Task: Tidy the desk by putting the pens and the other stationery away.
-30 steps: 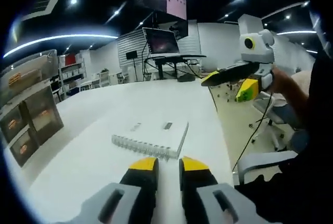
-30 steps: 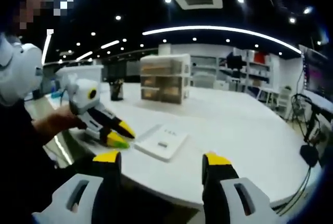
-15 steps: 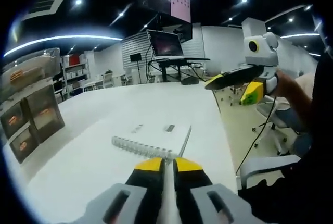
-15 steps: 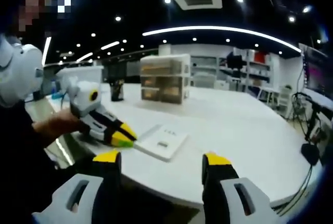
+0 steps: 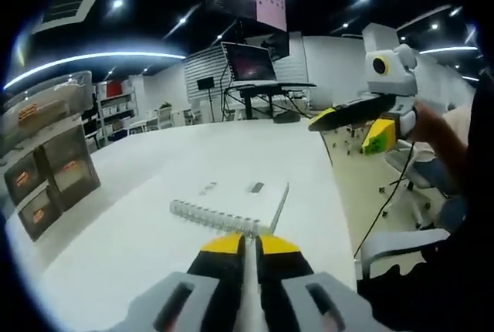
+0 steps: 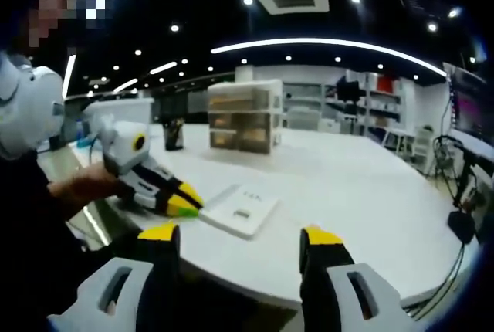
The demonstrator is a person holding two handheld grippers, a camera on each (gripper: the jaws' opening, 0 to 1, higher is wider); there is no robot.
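Note:
A white spiral-bound notebook (image 5: 235, 202) lies flat on the white desk (image 5: 154, 170), its wire binding turned toward my left gripper (image 5: 245, 244). That gripper is shut just short of the binding, and I see nothing between its yellow-tipped jaws. In the right gripper view the same notebook (image 6: 244, 209) lies near the desk edge, with the left gripper (image 6: 182, 201) held by a person's hand at its near corner. My right gripper (image 6: 243, 236) is open and held off the desk's edge, with nothing in it. It also shows as the right gripper (image 5: 351, 112) at the right of the left gripper view.
A set of translucent drawers (image 6: 244, 116) stands at the back of the desk, seen too as the drawers (image 5: 46, 181) on the left. A dark pen cup (image 6: 173, 133) stands beside them. Office chairs (image 5: 409, 170) and a monitor stand (image 5: 251, 66) lie beyond the desk.
The left gripper's jaws have gone from open to shut in front of the notebook's binding and edged slightly nearer to it. The right gripper has stayed open and still.

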